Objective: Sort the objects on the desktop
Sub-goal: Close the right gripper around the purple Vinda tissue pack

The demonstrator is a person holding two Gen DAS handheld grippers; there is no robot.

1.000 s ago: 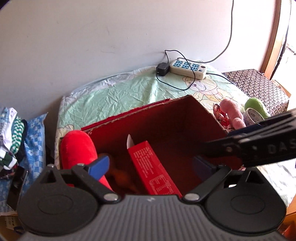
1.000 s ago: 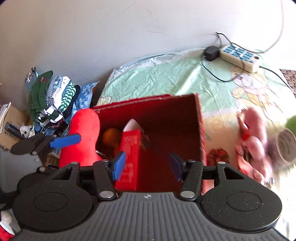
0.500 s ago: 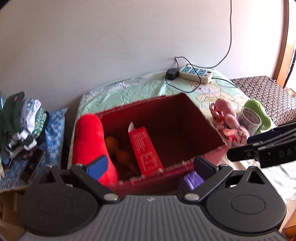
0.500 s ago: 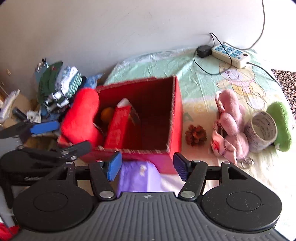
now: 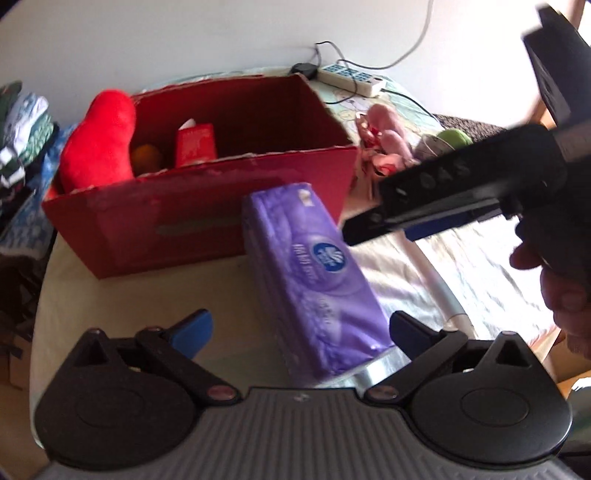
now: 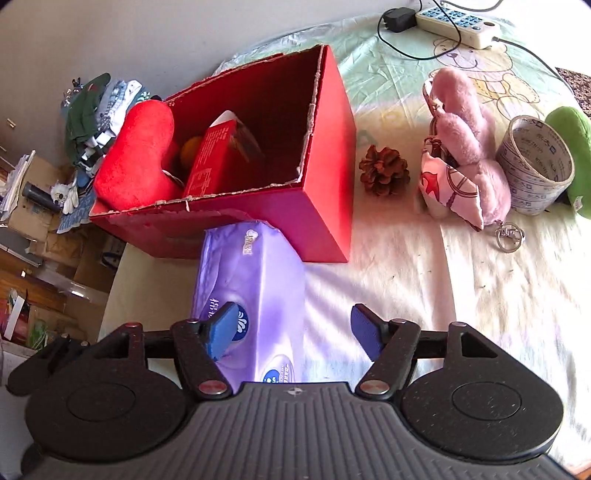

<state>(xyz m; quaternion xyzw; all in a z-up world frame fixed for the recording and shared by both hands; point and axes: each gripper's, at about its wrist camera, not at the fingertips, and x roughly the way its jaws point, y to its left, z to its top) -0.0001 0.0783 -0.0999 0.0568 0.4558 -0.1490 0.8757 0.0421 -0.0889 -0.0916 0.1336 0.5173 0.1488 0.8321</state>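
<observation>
- Two grippers hang over a table [image 6: 461, 280] spread with a pale, creased cloth; its far part is green with a cartoon bear print.
- Left gripper [image 5: 299, 334] is spread wide and empty, its blue pads either side of the near end of a purple tissue pack [image 5: 314, 273], apart from it.
- Right gripper [image 6: 293, 332] is also wide and empty, above the pack [image 6: 251, 280]; in the left view it reaches in from the right [image 5: 373, 225], with a hand [image 5: 561, 280] on its handle.
- Pack lies flat on the cloth, its far end touching the near wall of a red box [image 6: 325, 206].
- Box holds a red plush [image 6: 136, 155], an orange ball [image 6: 192, 147] and a red carton [image 6: 210, 162] standing tilted.
- Right of the box lie a pine cone [image 6: 384, 170], a pink plush [image 6: 469, 147] with a key ring, a tape roll [image 6: 532, 166] and a green plush [image 6: 570, 144].
- Power strip [image 6: 458, 18] and black adapter sit at the far edge by a plain white wall.
- Folded clothes [image 6: 96, 110] and cardboard clutter are piled beyond the left edge.
</observation>
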